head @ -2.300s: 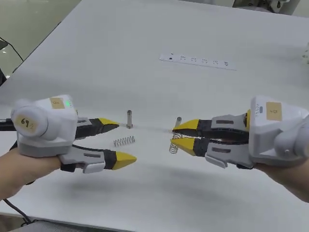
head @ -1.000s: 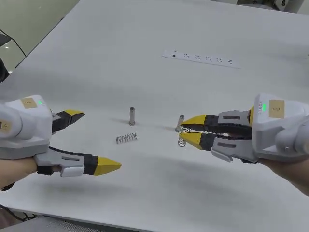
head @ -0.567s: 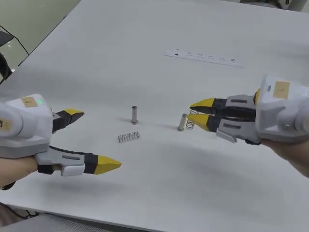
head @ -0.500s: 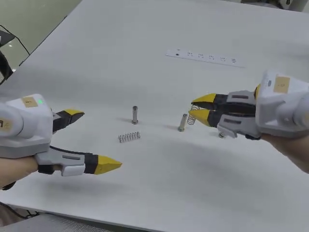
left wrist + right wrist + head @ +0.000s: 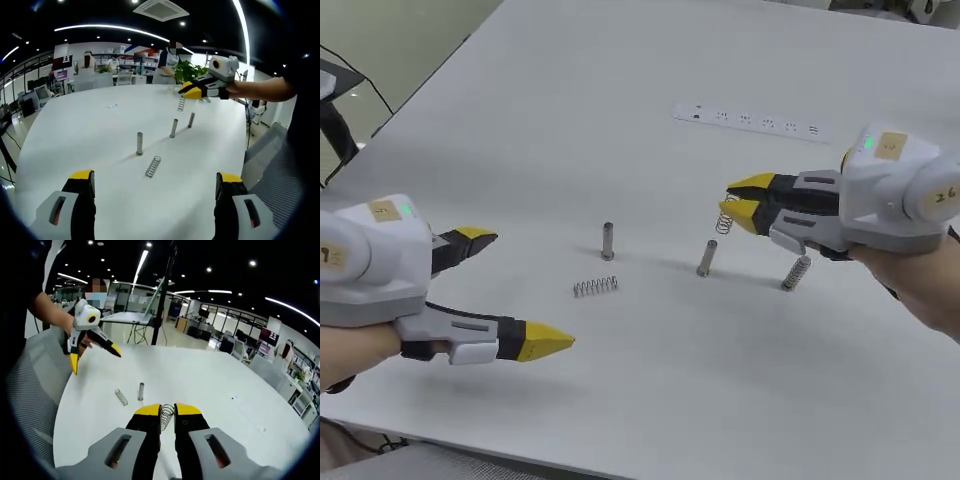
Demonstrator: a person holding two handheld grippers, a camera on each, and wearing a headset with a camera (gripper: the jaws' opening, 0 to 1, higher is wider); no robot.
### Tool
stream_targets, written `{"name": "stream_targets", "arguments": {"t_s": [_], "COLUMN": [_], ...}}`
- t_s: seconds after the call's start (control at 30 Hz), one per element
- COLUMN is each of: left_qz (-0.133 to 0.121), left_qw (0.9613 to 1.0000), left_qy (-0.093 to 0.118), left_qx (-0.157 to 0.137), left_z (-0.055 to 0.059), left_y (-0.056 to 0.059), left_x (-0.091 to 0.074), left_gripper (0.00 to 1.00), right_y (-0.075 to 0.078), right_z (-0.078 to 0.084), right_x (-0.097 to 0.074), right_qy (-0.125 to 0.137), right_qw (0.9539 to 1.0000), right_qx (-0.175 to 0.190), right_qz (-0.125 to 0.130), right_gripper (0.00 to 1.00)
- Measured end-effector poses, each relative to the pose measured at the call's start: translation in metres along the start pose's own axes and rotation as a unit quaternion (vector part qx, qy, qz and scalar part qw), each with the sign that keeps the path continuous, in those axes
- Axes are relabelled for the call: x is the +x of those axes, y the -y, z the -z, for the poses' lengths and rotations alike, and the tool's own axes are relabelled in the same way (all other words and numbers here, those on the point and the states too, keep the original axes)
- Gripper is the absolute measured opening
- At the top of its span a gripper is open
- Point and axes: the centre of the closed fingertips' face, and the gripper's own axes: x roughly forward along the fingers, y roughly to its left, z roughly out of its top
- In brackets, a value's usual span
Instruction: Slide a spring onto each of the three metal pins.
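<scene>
Three pins (image 5: 608, 241), three springs (image 5: 596, 287)

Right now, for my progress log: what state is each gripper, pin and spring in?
left gripper: open, empty
right gripper: shut on held spring
held spring: in the air
left pin: standing, bare
middle pin: standing, bare
right pin: standing, wears fitted spring
loose spring: lying on the table

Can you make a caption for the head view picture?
Right gripper holds a spring near a bare pin; another pin already wears one; left gripper open.
</scene>
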Motion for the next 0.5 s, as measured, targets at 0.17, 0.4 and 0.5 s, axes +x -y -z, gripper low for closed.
{"name": "stream_targets", "arguments": {"t_s": [0.17,0.4,0.5], "left_qz": [-0.001,0.003,0.002], "left_qw": [1.0000,1.0000,1.0000], "left_qy": [0.000,-0.003,-0.003], "left_qx": [-0.002,-0.002,-0.002], "left_z": [-0.0006,0.0004,-0.0001], "left_y": [-0.0010,-0.0003,-0.0013], "left_x": [-0.0010,-0.0015,-0.0024], "left_gripper": [0.98,0.98,0.98], "right_y": [-0.0006,-0.0009,-0.0006], "right_z": [0.0061,0.0083,0.0109], "right_x": [0.0040,0.0090,0.0104], "right_qy": [-0.008,-0.012,-0.017], "right_qw": [1.0000,0.9999,0.9998], "right_qx": [0.003,0.007,0.006], "right_qz": [-0.002,-0.004,-0.006], "right_gripper": [0.07,0.07,0.07]}}
